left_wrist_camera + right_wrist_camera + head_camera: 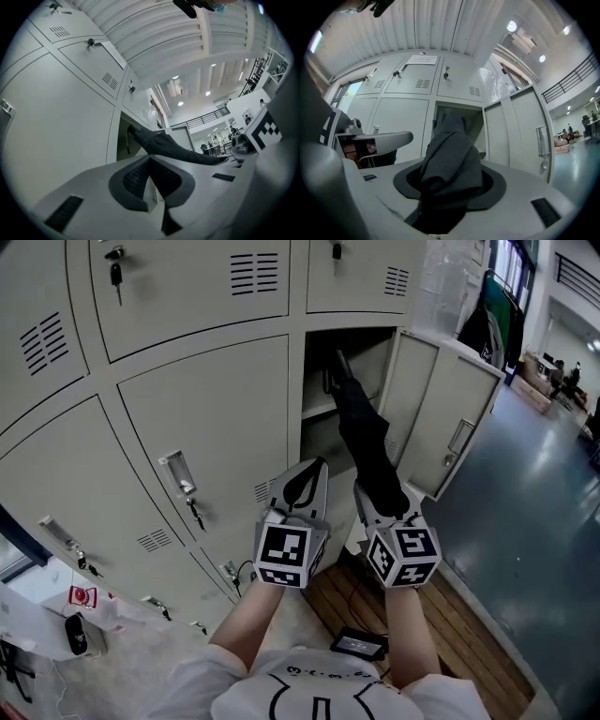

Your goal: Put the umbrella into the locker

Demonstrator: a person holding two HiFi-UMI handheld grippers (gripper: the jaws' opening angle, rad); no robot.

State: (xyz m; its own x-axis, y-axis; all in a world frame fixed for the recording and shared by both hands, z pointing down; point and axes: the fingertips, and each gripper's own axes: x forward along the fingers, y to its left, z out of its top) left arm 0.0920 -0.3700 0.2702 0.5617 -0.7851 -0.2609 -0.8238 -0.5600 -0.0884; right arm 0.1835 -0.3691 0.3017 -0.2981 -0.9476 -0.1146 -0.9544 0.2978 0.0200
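A black folded umbrella [366, 442] slants up from my right gripper [375, 495], which is shut on its lower end. Its upper end with the curved handle [331, 379] reaches into the open locker [323, 432]. In the right gripper view the dark fabric [450, 157] fills the gap between the jaws, with the locker opening [476, 126] straight ahead. My left gripper [307, 476] hovers just left of the umbrella, shut and empty. In the left gripper view its pads [136, 178] meet at the tips, and the umbrella [173, 149] crosses toward the opening.
The locker's door [450, 423] hangs open to the right. A shelf [319, 412] crosses the inside. Closed lockers with keys [192, 507] fill the wall on the left. Below me lie a wooden platform [441, 615] and a small black device [356, 644].
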